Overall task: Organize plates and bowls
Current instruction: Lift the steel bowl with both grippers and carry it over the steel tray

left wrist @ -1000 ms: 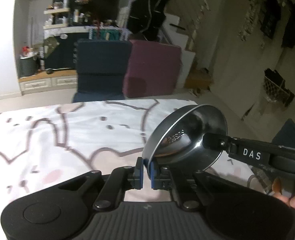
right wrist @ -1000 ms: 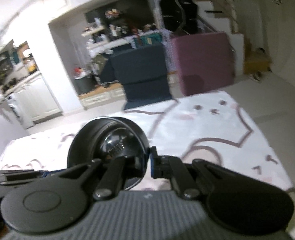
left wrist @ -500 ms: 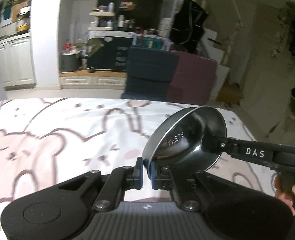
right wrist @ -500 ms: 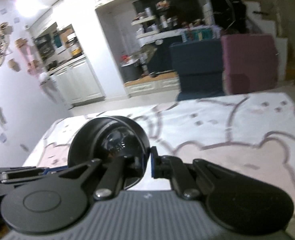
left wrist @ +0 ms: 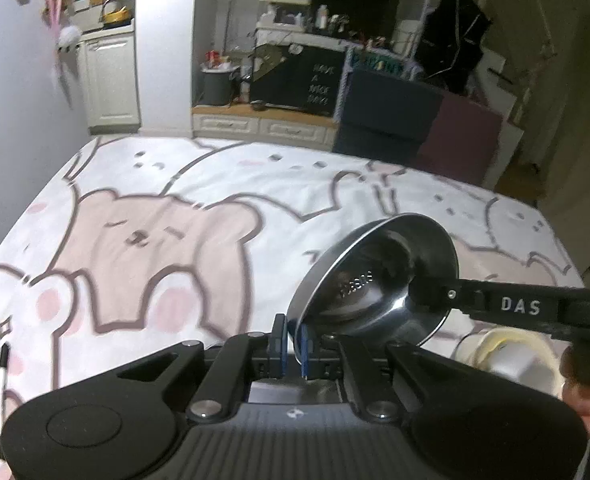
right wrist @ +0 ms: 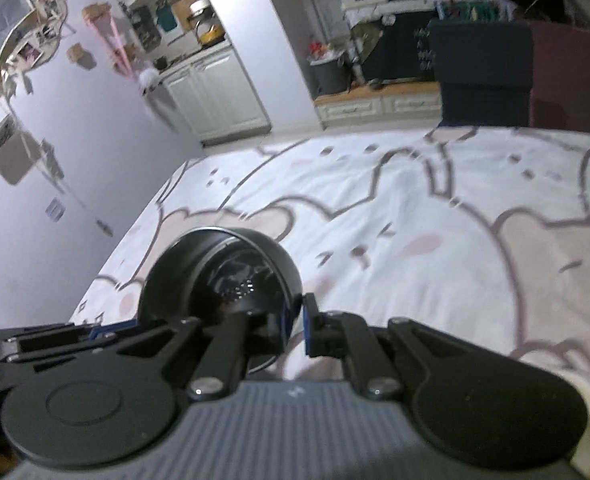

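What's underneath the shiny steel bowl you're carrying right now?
Under the shiny steel bowl lies the bear-print white cloth, with a cream round container below its right edge. The patch directly beneath is covered.

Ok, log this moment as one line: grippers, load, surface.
left gripper: shut on steel bowl rim | right gripper: jaws just opening, same bowl's rim between pads | bowl: tilted, above bear-print sheet
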